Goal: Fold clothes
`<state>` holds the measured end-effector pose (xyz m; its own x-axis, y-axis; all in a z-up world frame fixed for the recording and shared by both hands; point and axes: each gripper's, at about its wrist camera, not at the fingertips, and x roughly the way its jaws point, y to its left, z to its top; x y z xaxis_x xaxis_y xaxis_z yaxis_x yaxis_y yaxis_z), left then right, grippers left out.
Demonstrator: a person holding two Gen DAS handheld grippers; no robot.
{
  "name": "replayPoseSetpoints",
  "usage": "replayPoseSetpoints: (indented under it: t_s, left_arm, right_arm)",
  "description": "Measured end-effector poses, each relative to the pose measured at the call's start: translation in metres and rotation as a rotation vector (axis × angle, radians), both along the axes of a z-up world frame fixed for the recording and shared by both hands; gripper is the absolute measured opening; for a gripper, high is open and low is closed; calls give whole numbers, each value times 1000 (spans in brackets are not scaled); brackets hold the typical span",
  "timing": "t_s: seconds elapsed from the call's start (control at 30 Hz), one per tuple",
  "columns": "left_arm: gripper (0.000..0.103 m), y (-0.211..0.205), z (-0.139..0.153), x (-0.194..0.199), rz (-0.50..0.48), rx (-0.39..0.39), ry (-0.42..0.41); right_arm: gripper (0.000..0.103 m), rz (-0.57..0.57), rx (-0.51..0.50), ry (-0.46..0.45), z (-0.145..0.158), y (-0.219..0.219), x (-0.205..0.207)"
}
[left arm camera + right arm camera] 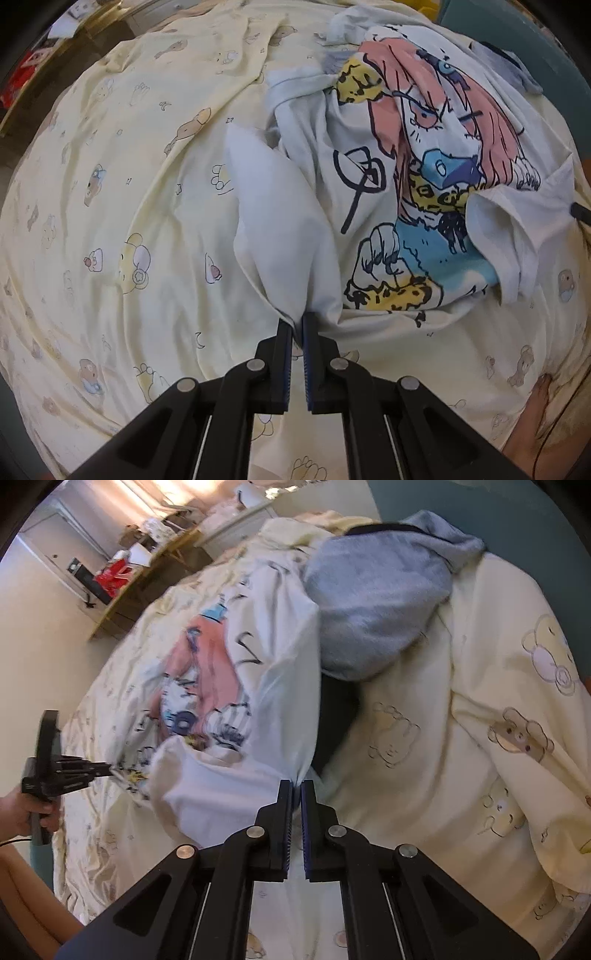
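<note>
L/R grippers [297,320] [296,787] — tee [388,192] edges, prob. pinched

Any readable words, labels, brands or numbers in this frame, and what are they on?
None can be read.
T-shirt: a cartoon print with black brush-like marks beside the figure, not legible as words.
Bedsheet: bear and paw drawings only, no lettering.
Red packaging on the far desk: too small and blurred to read.
Grey garment: no visible label.

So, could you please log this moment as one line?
left gripper: shut on shirt | right gripper: shut on shirt | shirt: unfolded on bed | grey garment: beside shirt
</note>
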<state>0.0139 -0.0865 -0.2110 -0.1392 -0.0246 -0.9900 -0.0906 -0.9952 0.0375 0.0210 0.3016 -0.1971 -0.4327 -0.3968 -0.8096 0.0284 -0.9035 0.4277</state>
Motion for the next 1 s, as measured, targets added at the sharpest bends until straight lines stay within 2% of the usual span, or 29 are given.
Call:
replayPoseSetpoints:
  t_s: [0.07, 0.17, 0.27, 0.3, 0.33, 0.47, 0.63, 0.77, 0.93, 1.0]
  left_arm:
    - [10, -3, 0, 0, -4, 0, -6]
    - [27, -9, -2, 2, -19, 11, -49]
    - [32, -17, -1, 5, -41, 5, -82]
    - [35, -21, 0, 7, -52, -1, -89]
    - [36, -24, 2, 9, -59, -5, -86]
    - [49, -41, 13, 8, -66, 6, -41]
    - [50, -59, 19, -15, 9, 16, 27]
    - [50, -58, 30, -43, 43, 42, 95]
    - [50, -20, 40, -65, 31, 68, 138]
    - [50, -12, 35, -80, 27, 64, 149]
  right_arm:
    - [8, -5, -12, -9, 2, 3, 1]
    - [11, -28, 23, -36, 2, 9, 4]
    - [19, -39, 35, -39, 2, 14, 9]
    - [24, -44, 31, -40, 3, 15, 11]
    - [30, -48, 24, -38, 4, 16, 11]
    - [31, -41, 3, -16, 11, 11, 8]
    - [35, -25, -6, 20, 22, 7, -15]
    - [39, -4, 5, 56, 34, 2, -44]
    - [40, 4, 15, 98, 49, 0, -81]
    - [40, 15, 29, 109, 52, -2, -94]
